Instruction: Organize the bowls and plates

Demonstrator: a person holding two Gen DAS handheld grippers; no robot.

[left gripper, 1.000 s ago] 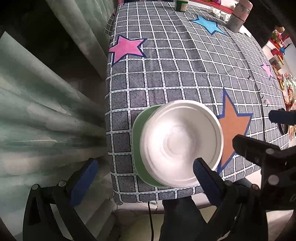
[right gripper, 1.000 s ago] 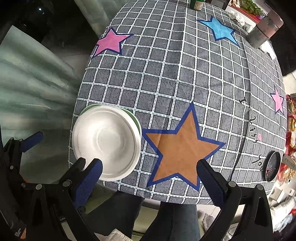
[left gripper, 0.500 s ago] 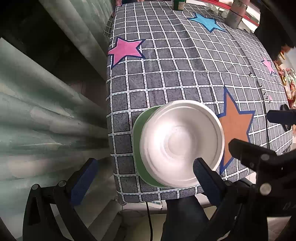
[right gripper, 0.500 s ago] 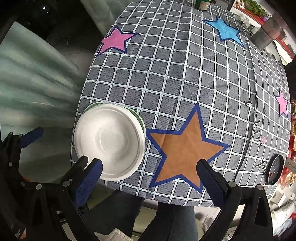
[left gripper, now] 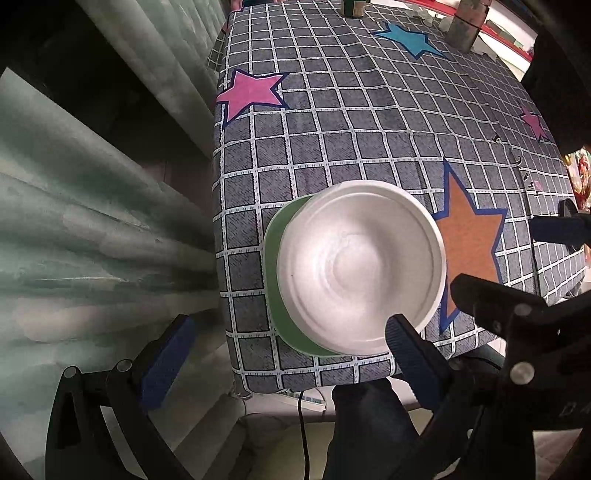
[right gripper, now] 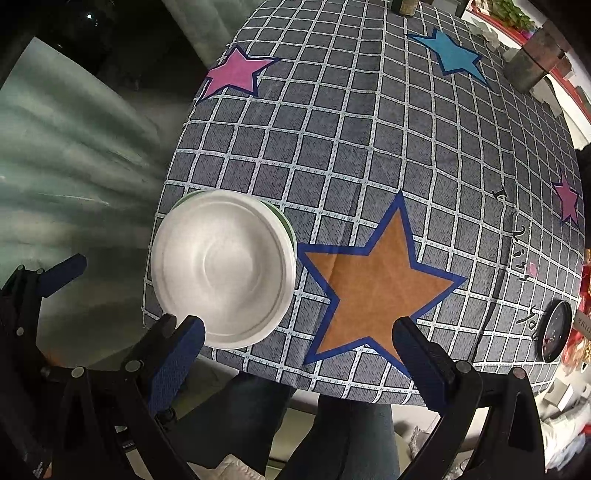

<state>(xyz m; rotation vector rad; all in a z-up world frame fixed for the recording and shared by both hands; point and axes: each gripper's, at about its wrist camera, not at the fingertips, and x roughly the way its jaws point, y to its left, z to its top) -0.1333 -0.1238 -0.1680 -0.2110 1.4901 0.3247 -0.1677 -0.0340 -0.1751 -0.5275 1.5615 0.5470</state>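
Counter (right gripper: 369,147) covered by a grey checked cloth bearing pink, blue and orange stars. A white bowl (right gripper: 221,267) sits stacked on a green plate (left gripper: 275,258) near the front left corner, beside the orange star (right gripper: 373,288). A small dark round dish (right gripper: 556,330) lies at the right edge.

The bowl (left gripper: 360,275) sits on a plate (left gripper: 275,280) near the front left corner of the table (left gripper: 332,140); the plate's rim shows past the bowl on the left; just right of the stack lies the large star (right gripper: 373,284) printed on the tablecloth. Far back on the table stand a bottle (left gripper: 354,7) and, right of it, a metal canister (right gripper: 535,61); a star (right gripper: 236,72) lies toward the back left, another star (right gripper: 452,55) toward the back right, between the bottle and the canister; a small round dish (right gripper: 556,330) rests at the right edge, well apart from the stack. The left gripper (left gripper: 284,365) hangs over the front left corner, and the right gripper (right gripper: 297,356) over the front edge, right of it.
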